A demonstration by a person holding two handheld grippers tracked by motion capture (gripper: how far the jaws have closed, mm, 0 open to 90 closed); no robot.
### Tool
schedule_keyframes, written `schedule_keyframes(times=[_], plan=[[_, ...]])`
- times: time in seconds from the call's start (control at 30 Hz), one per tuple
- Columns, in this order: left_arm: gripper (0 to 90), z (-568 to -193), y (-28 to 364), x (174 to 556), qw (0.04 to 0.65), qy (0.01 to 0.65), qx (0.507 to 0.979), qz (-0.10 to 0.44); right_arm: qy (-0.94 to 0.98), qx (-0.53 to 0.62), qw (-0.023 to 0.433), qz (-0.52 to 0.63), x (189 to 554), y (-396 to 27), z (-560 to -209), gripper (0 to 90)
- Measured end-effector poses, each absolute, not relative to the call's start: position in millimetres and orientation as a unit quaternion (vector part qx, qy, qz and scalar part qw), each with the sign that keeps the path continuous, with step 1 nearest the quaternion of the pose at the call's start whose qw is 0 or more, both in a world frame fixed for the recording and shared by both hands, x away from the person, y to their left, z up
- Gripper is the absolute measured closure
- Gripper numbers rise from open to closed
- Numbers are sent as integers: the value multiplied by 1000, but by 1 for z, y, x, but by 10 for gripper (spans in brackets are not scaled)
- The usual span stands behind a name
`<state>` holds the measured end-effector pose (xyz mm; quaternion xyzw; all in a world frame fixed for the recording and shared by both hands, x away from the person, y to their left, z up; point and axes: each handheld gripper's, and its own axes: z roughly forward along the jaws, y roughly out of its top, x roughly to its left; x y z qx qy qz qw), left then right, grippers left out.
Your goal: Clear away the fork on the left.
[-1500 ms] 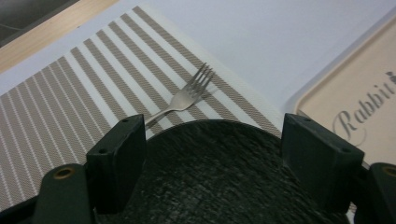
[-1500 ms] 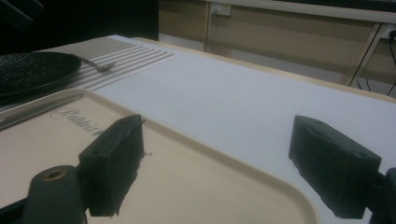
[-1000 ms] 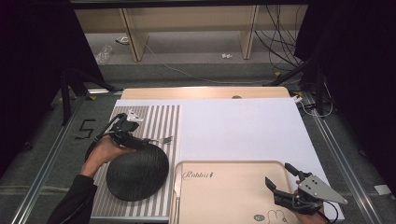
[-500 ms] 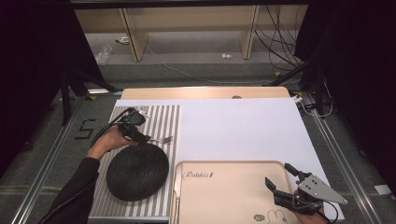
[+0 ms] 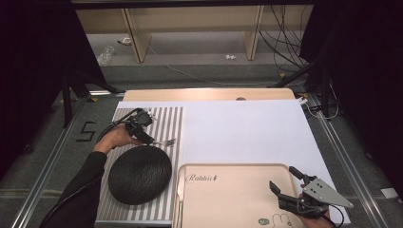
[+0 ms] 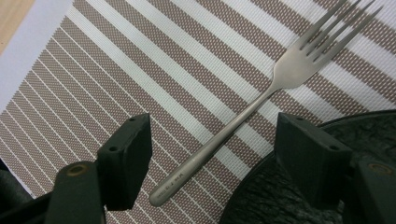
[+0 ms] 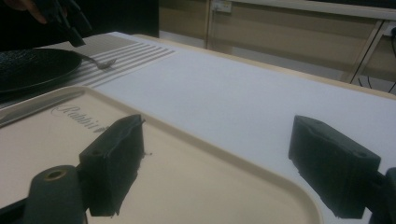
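L claw (image 6: 212, 154) wide, jaws just closing in, straddling fork (image 6: 261, 100) handle, not gripping yet. Next I drop lower & pinch. R claw (image 7: 215, 163) wide, empty over tray (image 7: 196, 186).

The high view looks forward and down from above the table's near edge. The left gripper view looks steeply down, close over the fork (image 6: 261, 100), handle toward 7 o'clock. The right gripper view looks low across the beige tray (image 7: 196, 186), sharing that fork (image 7: 103, 63) at 10 o'clock.
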<state>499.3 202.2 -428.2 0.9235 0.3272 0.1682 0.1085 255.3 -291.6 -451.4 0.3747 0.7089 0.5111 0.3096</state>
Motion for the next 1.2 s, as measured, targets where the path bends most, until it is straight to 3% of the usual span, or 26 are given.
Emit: schedule_keyframes(times=[1.2], plan=[[503,-451,191,520,52,263,957,115,710,375,307,510,256,-293,-452,189]])
